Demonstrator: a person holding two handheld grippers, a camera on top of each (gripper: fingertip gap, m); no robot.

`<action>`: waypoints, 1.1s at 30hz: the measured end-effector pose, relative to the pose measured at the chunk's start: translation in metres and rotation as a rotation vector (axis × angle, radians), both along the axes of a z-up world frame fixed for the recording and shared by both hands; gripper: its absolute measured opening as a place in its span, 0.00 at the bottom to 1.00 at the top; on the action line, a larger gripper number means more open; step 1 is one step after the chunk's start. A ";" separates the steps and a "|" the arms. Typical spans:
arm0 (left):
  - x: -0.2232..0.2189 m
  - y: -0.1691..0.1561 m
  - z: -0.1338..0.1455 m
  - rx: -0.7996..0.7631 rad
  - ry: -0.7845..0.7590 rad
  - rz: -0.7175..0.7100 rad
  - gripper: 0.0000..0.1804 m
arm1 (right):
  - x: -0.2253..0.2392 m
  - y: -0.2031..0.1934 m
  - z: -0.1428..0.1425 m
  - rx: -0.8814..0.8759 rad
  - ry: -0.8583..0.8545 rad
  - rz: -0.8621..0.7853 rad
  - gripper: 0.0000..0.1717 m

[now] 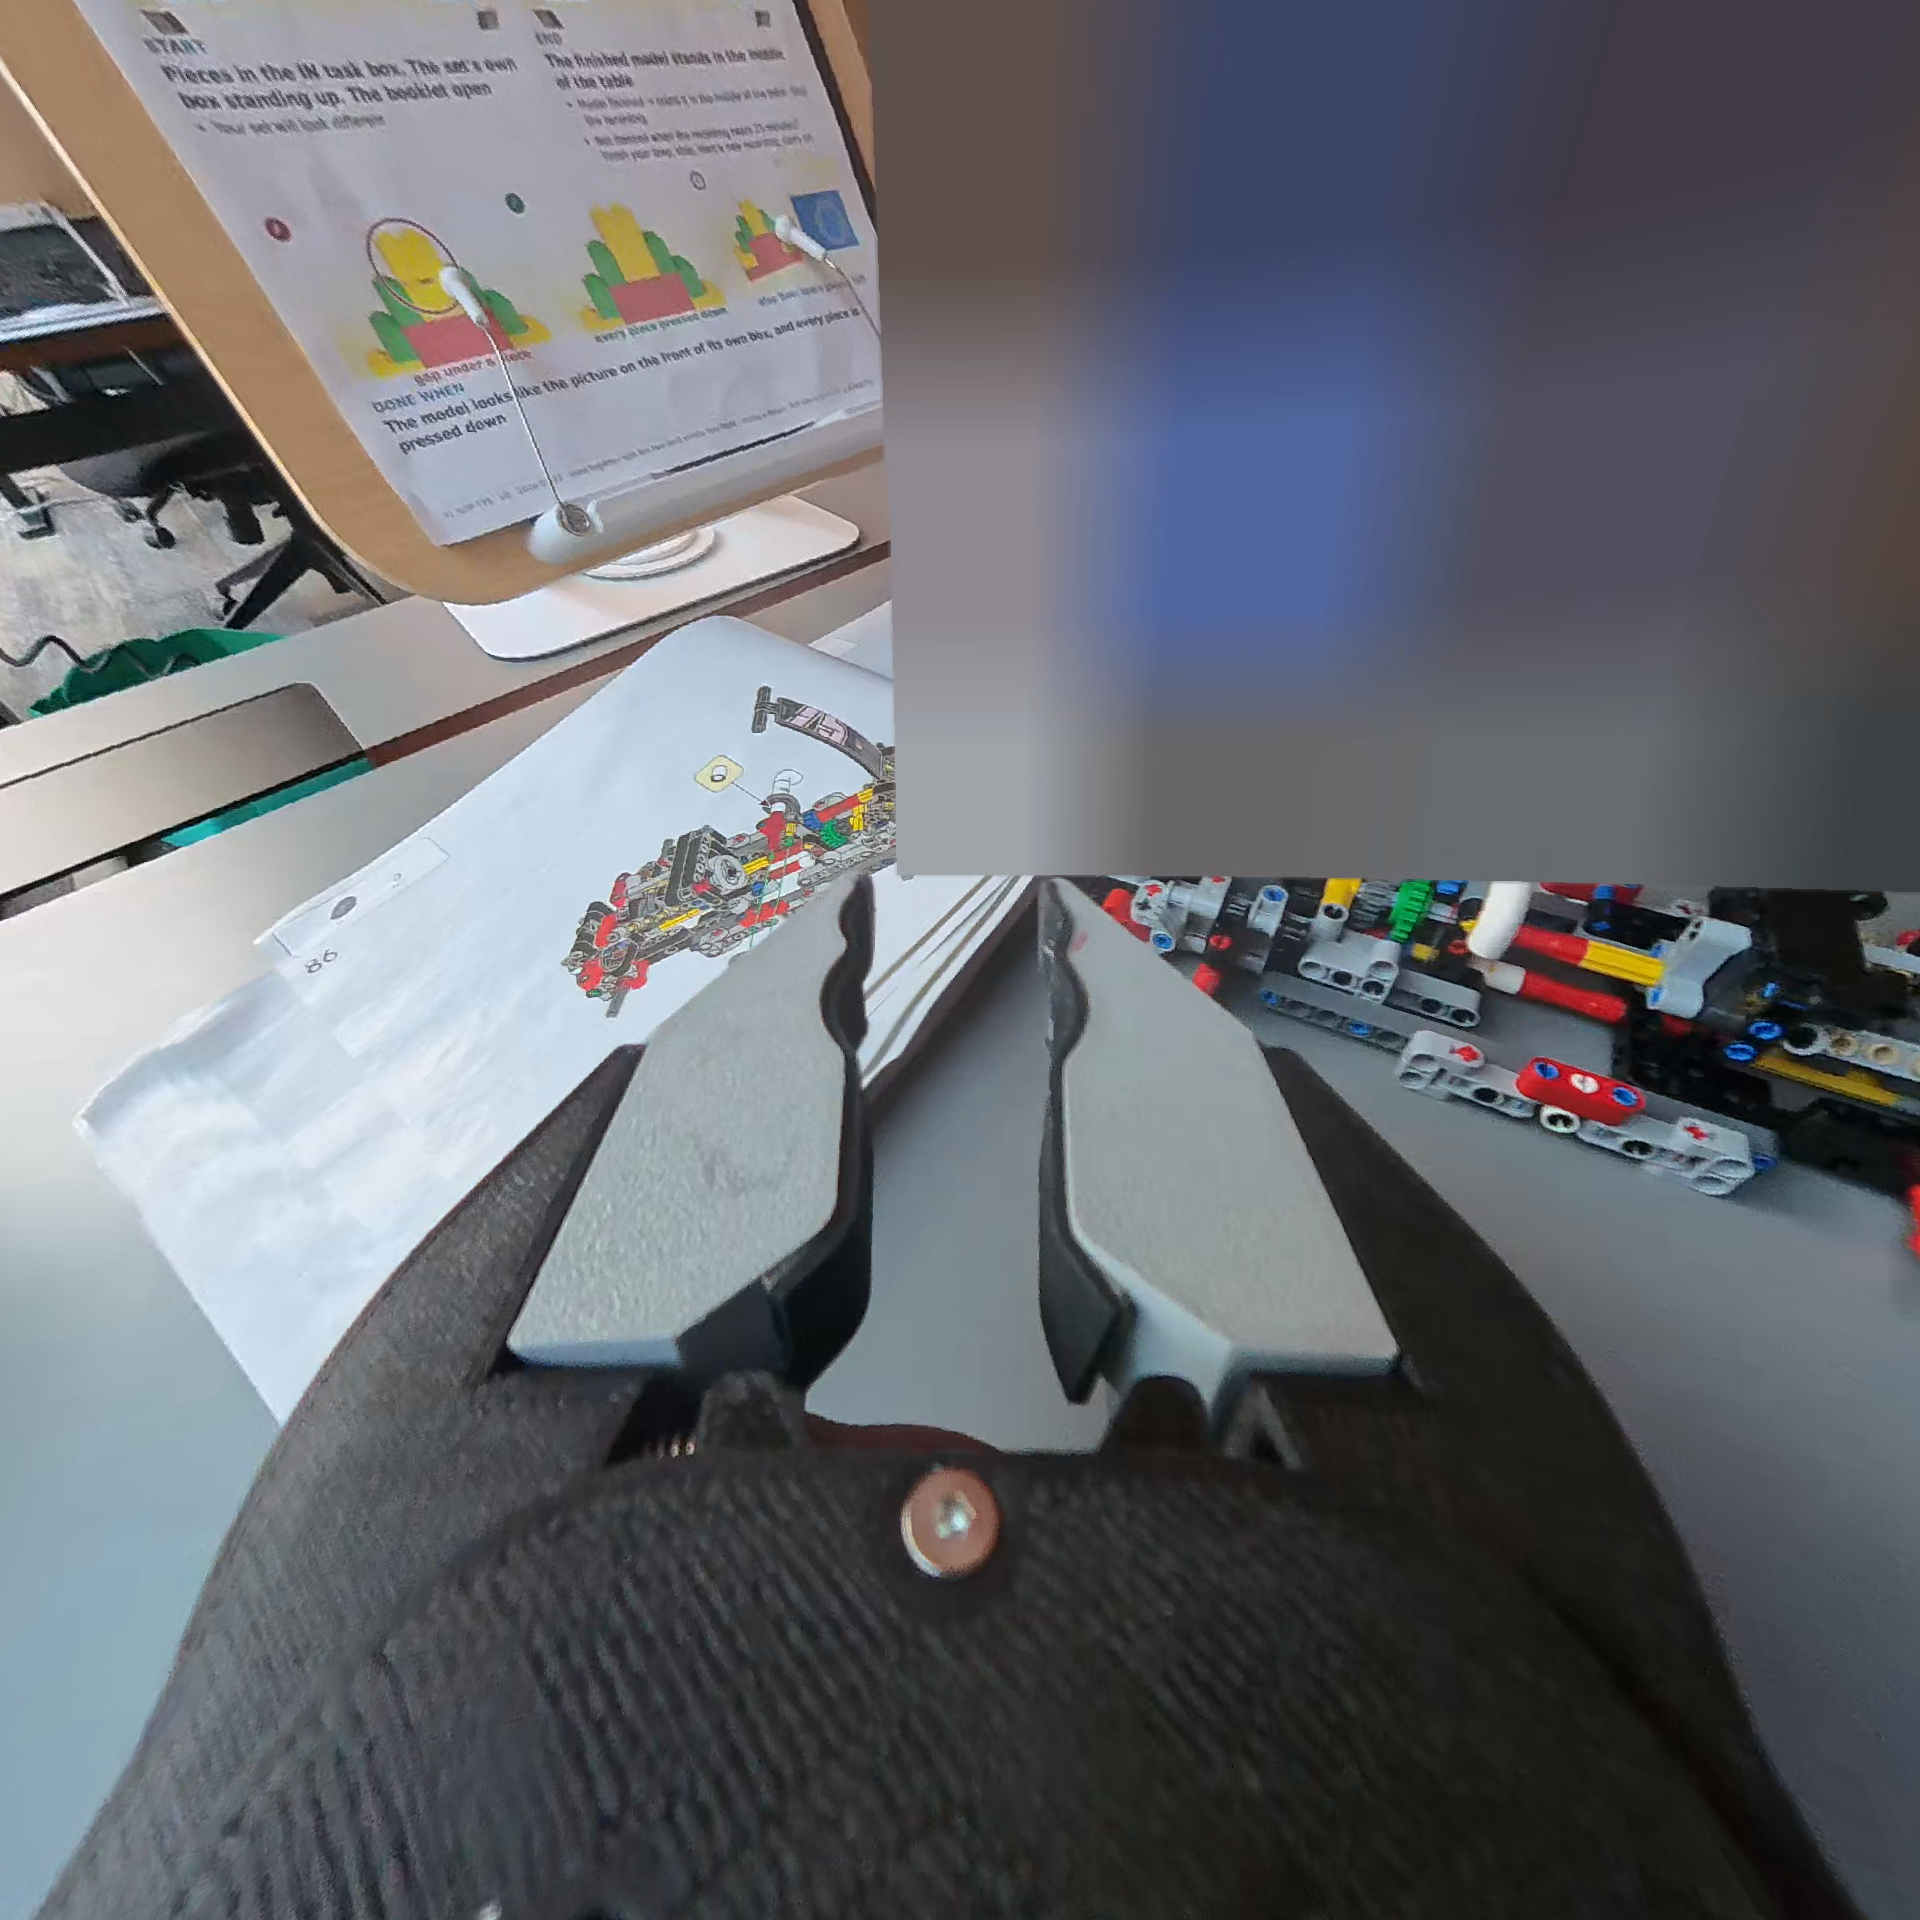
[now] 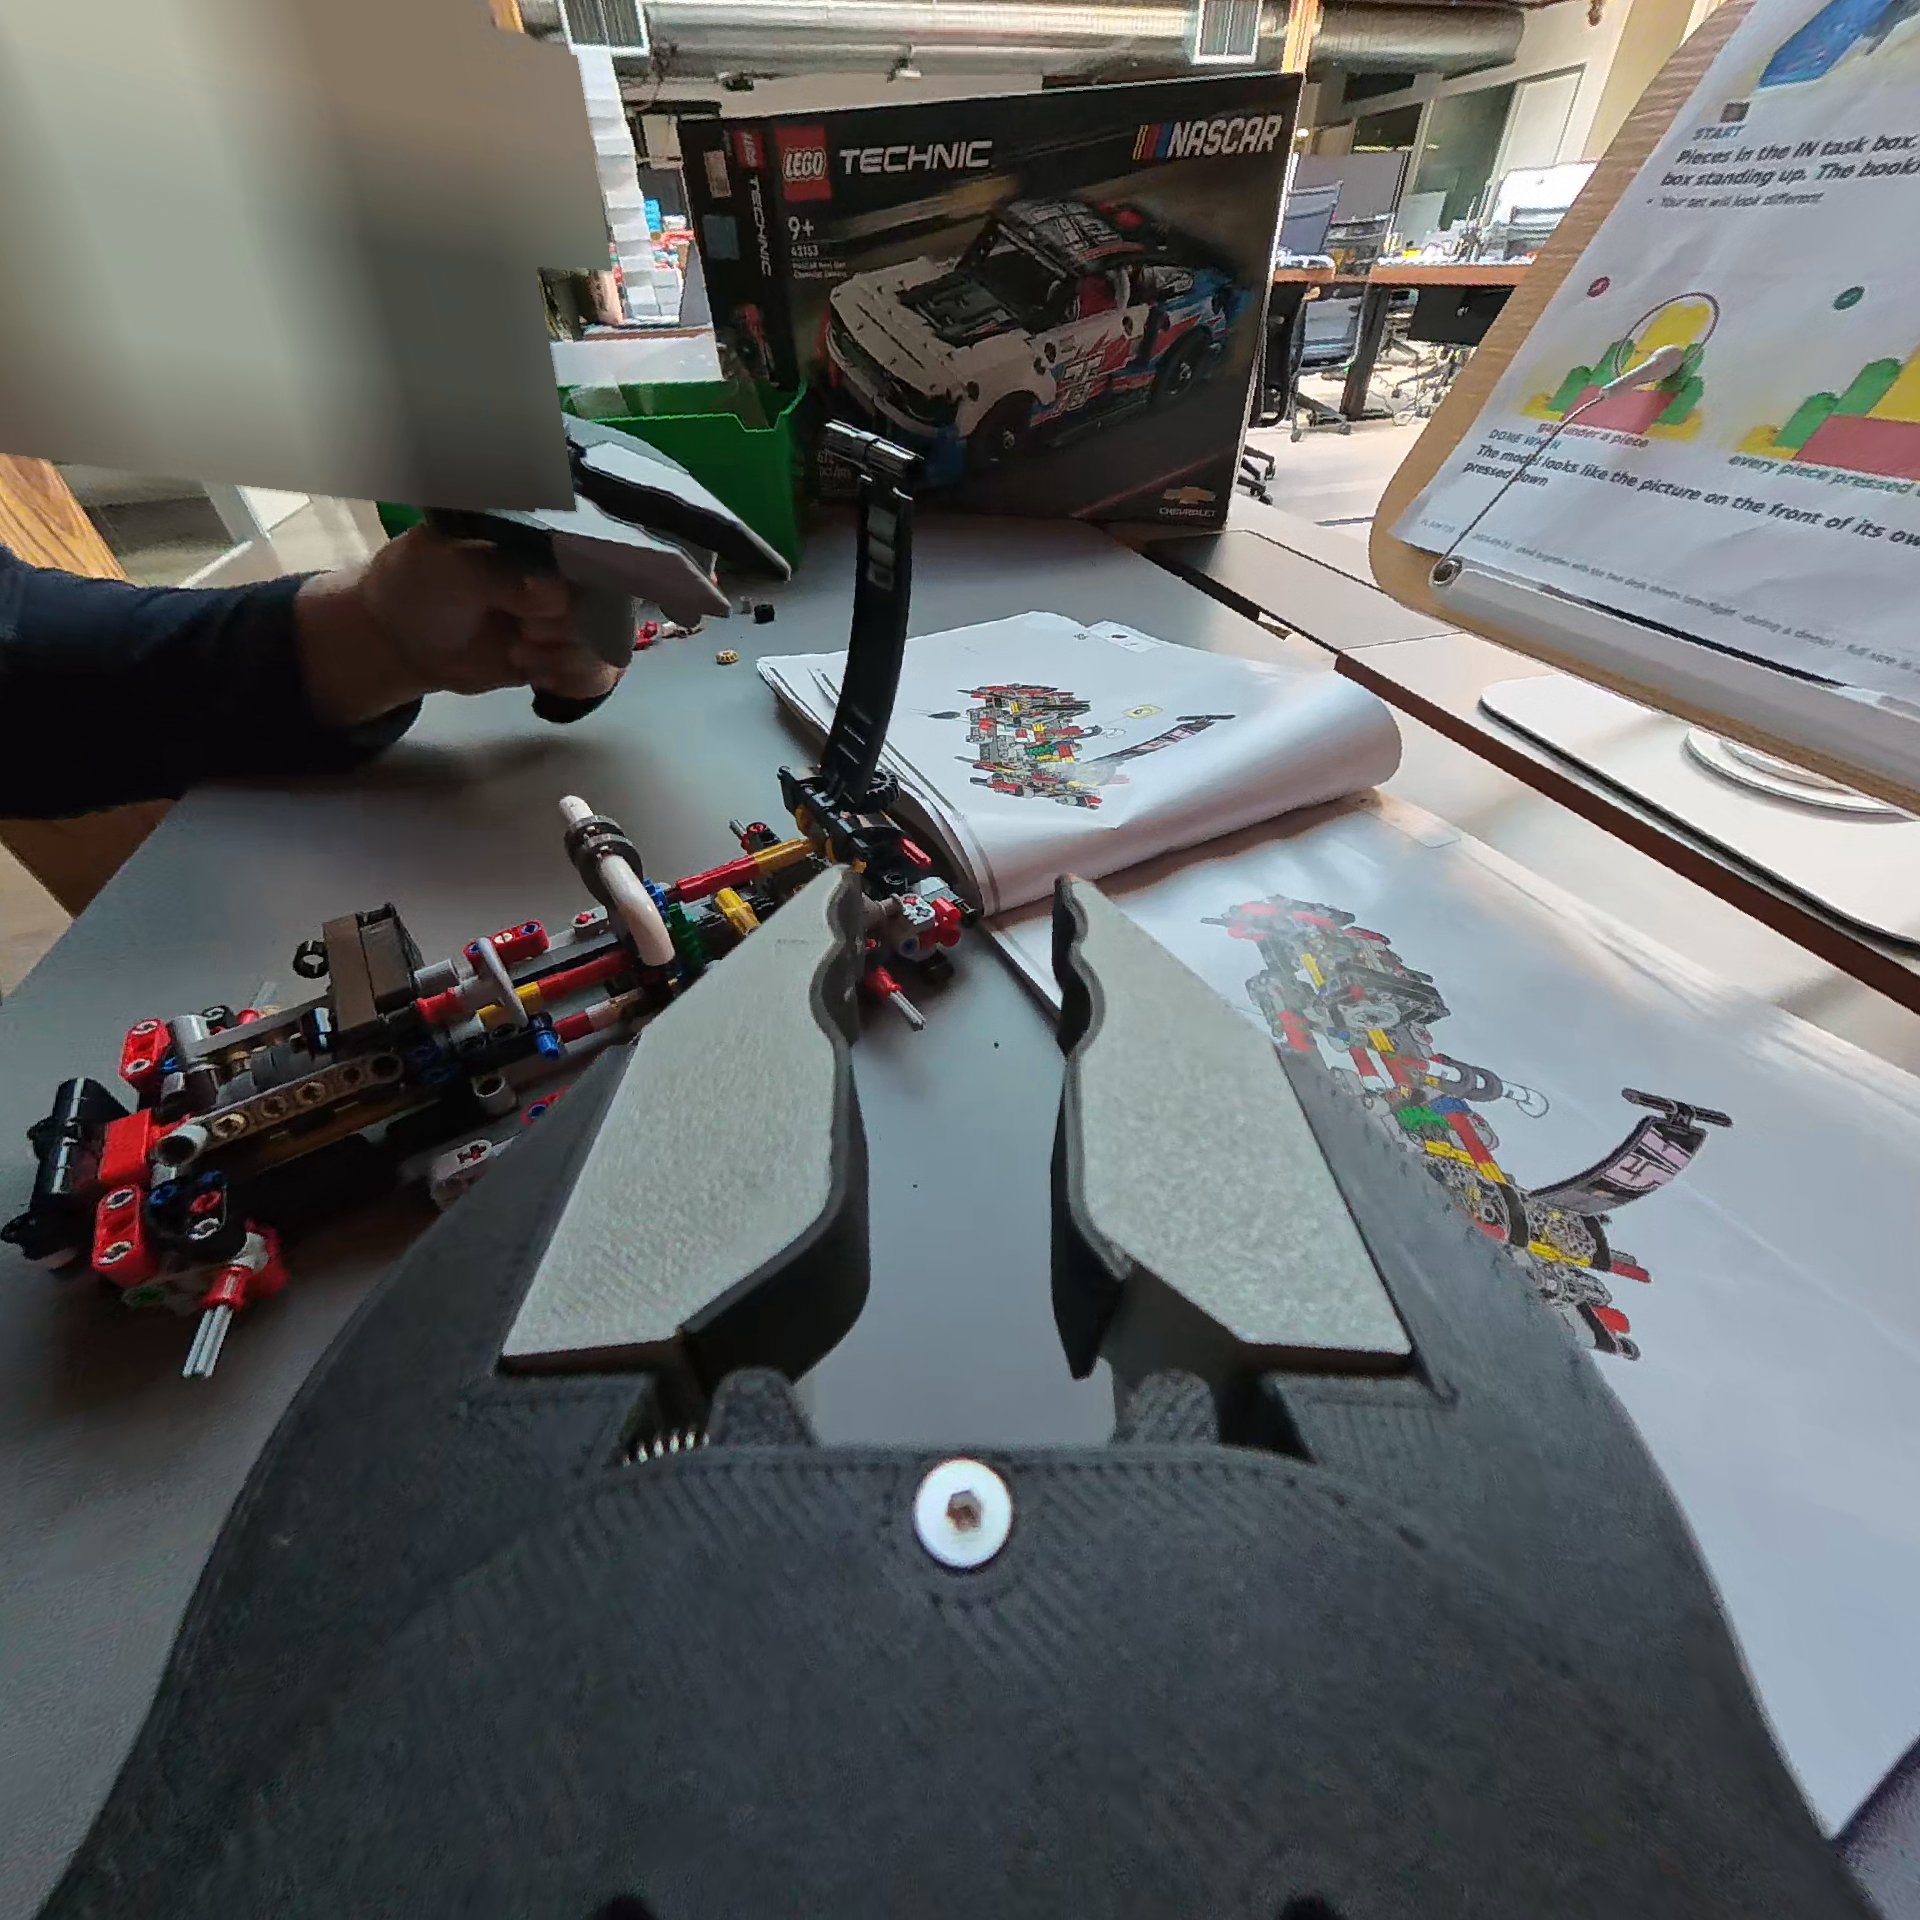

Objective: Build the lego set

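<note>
Both fingers pairs parted, bare; brick model (image 2: 436,1029) just left of right fingers (image 2: 831,935).

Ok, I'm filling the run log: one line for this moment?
left gripper: open, empty | right gripper: open, empty, beside part-built red-and-black brick car chassis | open white instruction booklet ahead

Black ribbed printed gripper (image 2: 951,940) bodies, grey fingers (image 2: 717,1143), a silver screw (image 2: 962,1512), dark sleeve (image 2: 145,675).

Open-plan office, rows of desks (image 2: 1382,281), office chairs (image 1: 156,488), exposed ceiling ducts (image 2: 935,21)
</note>
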State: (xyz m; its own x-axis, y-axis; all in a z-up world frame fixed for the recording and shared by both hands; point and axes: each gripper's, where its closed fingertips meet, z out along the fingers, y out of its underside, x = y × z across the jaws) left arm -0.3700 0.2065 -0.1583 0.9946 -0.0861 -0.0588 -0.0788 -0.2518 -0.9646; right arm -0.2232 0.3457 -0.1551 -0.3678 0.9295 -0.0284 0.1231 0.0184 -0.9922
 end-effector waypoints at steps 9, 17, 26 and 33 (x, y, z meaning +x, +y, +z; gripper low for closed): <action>-0.002 0.009 0.001 0.076 -0.054 -0.017 0.17 | 0.006 0.001 0.009 -0.043 0.055 0.016 0.21; -0.010 0.004 0.008 0.133 0.022 0.004 0.16 | 0.010 -0.006 0.013 -0.080 0.068 0.061 0.20; -0.021 0.000 0.015 0.181 0.012 0.026 0.15 | 0.010 -0.007 0.014 -0.094 0.073 0.057 0.20; -0.022 0.001 0.014 0.172 0.042 0.030 0.14 | 0.003 0.014 0.006 -0.031 0.030 -0.072 0.17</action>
State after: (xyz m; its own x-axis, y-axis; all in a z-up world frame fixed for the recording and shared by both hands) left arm -0.3925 0.2071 -0.1444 0.9928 -0.0415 -0.1119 -0.1152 -0.0863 -0.9896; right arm -0.2202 0.3599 -0.1492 -0.3013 0.9523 -0.0477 0.0932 -0.0204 -0.9954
